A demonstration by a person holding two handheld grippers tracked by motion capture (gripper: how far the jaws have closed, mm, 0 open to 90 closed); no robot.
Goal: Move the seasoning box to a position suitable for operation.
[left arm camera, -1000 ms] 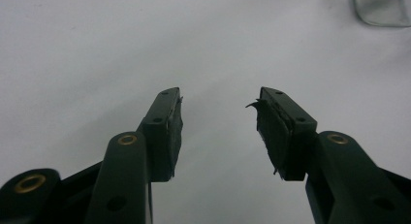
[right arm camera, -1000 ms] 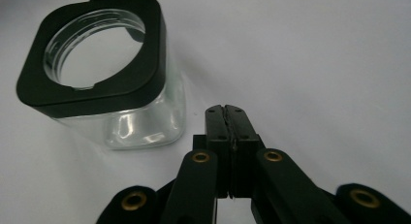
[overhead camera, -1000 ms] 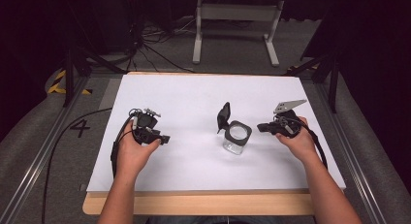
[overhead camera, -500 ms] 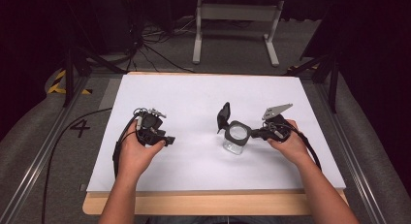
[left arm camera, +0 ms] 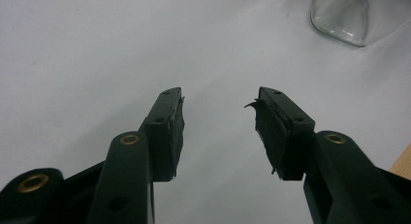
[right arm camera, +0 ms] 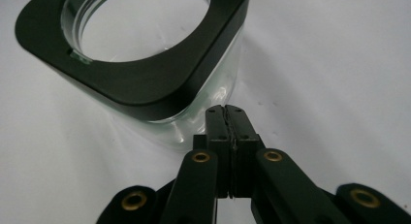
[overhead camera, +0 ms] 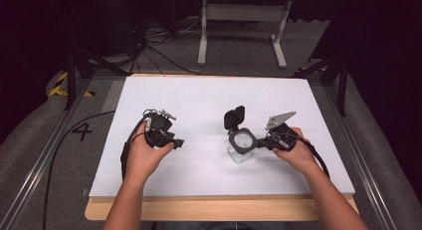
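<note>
A clear glass jar (overhead camera: 242, 146) with a black rounded-square collar stands on the white sheet, right of centre. Its black flip lid (overhead camera: 234, 118) stands open behind it. My right gripper (overhead camera: 260, 143) is shut with nothing between its jaws, and its tip rests just at the jar's right side. In the right gripper view the closed jaws (right arm camera: 228, 111) sit against the glass wall under the jar's collar (right arm camera: 140, 83). My left gripper (overhead camera: 178, 143) is held well to the left of the jar and stands open (left arm camera: 220, 95) over bare sheet. The jar's base (left arm camera: 341, 15) shows far ahead of it.
The white sheet (overhead camera: 199, 100) covers most of the wooden table, whose front edge (overhead camera: 219, 210) runs along the bottom. A white metal stand (overhead camera: 243, 13) and loose cables (overhead camera: 154, 48) lie on the floor behind. Metal rails (overhead camera: 45, 160) flank the table.
My right gripper has moved left across the sheet until its tip reached the jar. The left hand has barely shifted.
</note>
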